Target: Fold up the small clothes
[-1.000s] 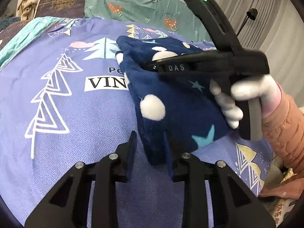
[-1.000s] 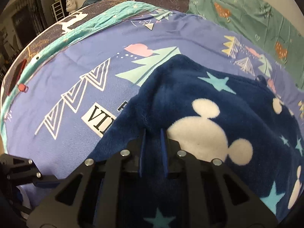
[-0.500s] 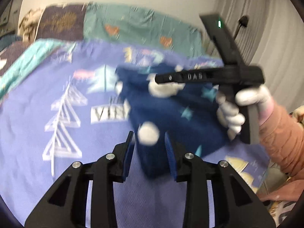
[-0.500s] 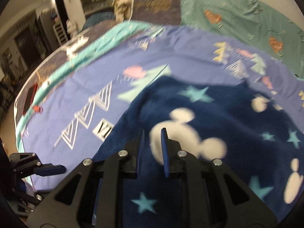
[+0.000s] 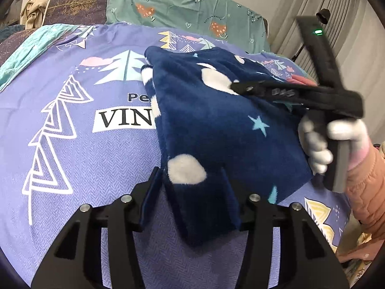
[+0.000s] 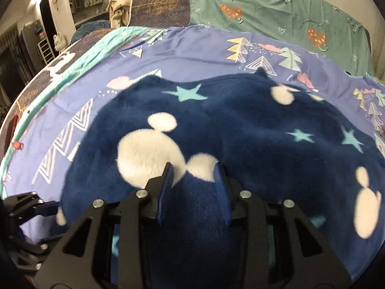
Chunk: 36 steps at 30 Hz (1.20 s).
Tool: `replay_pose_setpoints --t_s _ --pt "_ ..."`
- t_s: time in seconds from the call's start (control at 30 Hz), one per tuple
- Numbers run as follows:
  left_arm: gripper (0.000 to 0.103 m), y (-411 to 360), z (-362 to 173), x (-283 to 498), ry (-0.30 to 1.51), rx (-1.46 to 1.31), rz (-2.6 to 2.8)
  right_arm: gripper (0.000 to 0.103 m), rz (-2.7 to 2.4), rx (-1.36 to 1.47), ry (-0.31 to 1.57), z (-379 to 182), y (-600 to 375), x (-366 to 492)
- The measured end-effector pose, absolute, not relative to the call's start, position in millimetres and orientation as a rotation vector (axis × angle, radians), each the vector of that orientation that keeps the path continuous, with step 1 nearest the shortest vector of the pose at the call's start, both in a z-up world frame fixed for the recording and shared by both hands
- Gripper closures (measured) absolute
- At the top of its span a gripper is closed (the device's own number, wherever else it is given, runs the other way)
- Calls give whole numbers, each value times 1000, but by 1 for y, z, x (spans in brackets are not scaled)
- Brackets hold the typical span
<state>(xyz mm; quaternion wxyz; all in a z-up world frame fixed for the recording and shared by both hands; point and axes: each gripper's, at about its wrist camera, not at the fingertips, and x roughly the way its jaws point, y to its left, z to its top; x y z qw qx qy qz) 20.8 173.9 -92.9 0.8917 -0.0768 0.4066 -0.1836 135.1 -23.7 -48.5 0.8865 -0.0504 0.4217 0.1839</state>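
A navy fleece garment (image 5: 216,120) with white mouse heads and teal stars lies folded on the purple bedsheet (image 5: 72,144). My left gripper (image 5: 190,180) is open, its jaws standing either side of the garment's near corner. My right gripper (image 6: 192,175) is open with a hump of the garment (image 6: 240,125) between its jaws. In the left wrist view the right gripper (image 5: 240,88) reaches in from the right over the garment, held by a white-gloved hand (image 5: 320,144).
A teal sheet with hearts (image 5: 187,9) and a dark pillow (image 5: 77,2) lie at the bed's far end. Grey curtains (image 5: 356,24) hang at the right. The left gripper's body shows at the lower left of the right wrist view (image 6: 26,207).
Both grippers have opened wider. The left gripper has come back close to the garment's near corner. The right gripper has let go of the pinched fabric, which now bulges between its jaws.
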Motion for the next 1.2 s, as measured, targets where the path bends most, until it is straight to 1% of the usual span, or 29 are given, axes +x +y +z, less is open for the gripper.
replay_pose_setpoints --t_s 0.17,0.2,0.23,0.33,0.43,0.47,0.5,0.53,0.57,0.77,0.87,1.03,1.1,1.17,1.2 --pt "50 175 -89 19 819 -198 -379 57 314 -19 737 -8 -78 95" --pt "50 177 -86 17 800 -215 -385 50 296 -12 733 -6 -88 89" --pt "50 179 -81 17 773 -234 -397 45 272 -6 735 -6 -99 80" --pt "49 181 -69 23 725 -249 -405 45 204 11 758 -12 -123 54" --pt "48 176 -72 34 746 -220 -373 45 198 48 801 -28 -134 37" --pt "44 173 -79 39 778 -216 -361 45 212 48 854 -44 -133 36" --pt "38 172 -87 44 815 -221 -347 45 203 45 900 -59 -133 37" --pt "31 171 -94 47 835 -234 -339 44 191 41 896 -70 -134 36" --pt "31 171 -97 48 837 -246 -339 44 186 30 872 -71 -133 32" --pt "31 169 -95 44 831 -216 -322 44 190 44 897 -66 -136 35" --pt "30 167 -95 43 831 -213 -317 45 187 50 895 -54 -133 38" --pt "28 166 -97 43 837 -211 -319 46 187 42 757 -12 -128 57" --pt "27 166 -97 42 835 -211 -319 46 181 26 732 -7 -123 75" --pt "27 166 -97 41 834 -214 -319 46 161 40 852 -33 -122 106" --pt "26 166 -98 41 834 -215 -320 44 151 67 961 -58 -125 122"
